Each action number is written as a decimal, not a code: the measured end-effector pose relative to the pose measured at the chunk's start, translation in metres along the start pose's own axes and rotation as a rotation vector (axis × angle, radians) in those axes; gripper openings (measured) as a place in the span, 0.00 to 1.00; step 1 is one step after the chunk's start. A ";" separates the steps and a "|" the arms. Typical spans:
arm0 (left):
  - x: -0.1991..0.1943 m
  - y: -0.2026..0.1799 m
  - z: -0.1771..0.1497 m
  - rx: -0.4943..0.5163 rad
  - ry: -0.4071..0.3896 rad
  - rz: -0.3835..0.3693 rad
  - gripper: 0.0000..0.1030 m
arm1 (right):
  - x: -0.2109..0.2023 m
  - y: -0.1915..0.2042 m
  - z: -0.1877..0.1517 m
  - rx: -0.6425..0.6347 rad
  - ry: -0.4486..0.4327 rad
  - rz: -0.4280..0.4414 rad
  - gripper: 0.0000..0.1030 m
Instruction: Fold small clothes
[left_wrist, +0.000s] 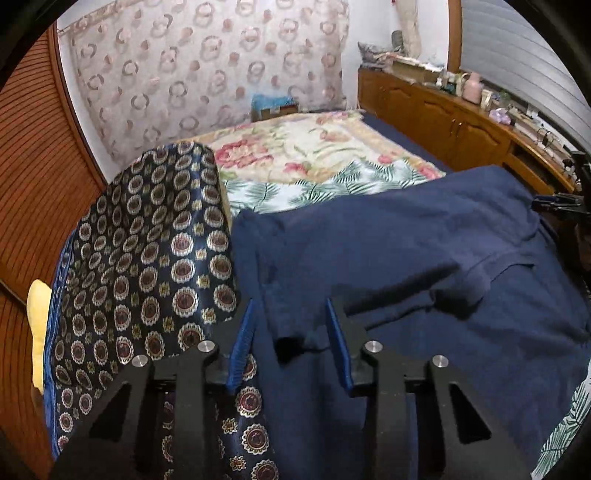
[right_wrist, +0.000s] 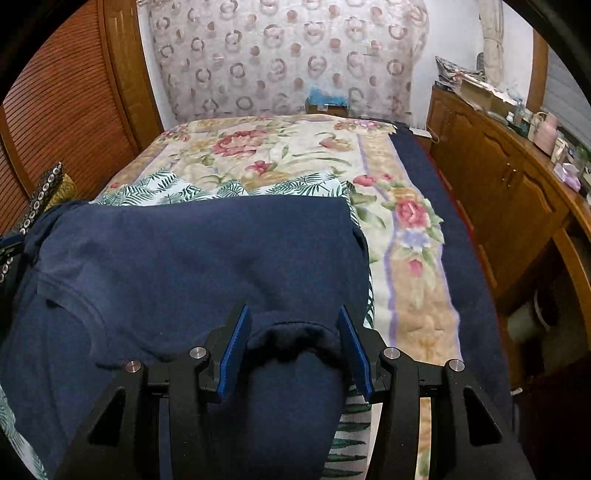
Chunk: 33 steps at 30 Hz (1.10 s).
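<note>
Navy against florals and medallions

The plain navy-blue knit garment (right_wrist: 192, 251) lies over a white sheet printed with green fern leaves (right_wrist: 177, 190) and a cream blanket with pink roses and a tan, lilac-striped border (right_wrist: 280, 147). Beside it sits a dark-blue satin cushion patterned with round maroon-and-white medallions (left_wrist: 147, 236). The gripper pads are bright blue (right_wrist: 234, 350).

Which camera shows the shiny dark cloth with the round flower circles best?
The left wrist view. There the patterned cloth fills the near left side beside the navy shirt, so its medallions are plain. The right wrist view catches only a thin strip of it at the far left edge.
</note>
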<state>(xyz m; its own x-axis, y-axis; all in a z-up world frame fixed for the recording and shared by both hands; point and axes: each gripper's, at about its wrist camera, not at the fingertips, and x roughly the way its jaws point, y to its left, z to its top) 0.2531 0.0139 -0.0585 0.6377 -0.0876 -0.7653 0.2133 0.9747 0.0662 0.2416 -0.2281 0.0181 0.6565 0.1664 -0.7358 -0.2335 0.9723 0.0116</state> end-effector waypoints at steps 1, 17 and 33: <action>0.001 0.001 0.000 0.003 0.005 0.005 0.39 | 0.000 0.001 0.000 -0.005 0.004 0.001 0.50; 0.006 -0.018 -0.004 0.062 0.031 0.026 0.30 | 0.011 0.013 -0.009 -0.044 0.020 -0.016 0.50; 0.008 -0.013 0.000 0.081 0.015 0.078 0.06 | -0.023 0.018 -0.005 -0.113 -0.119 0.019 0.07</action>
<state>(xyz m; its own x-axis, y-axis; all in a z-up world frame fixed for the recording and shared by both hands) 0.2555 0.0001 -0.0660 0.6434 -0.0082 -0.7655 0.2228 0.9587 0.1770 0.2181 -0.2150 0.0319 0.7303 0.2091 -0.6503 -0.3213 0.9453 -0.0569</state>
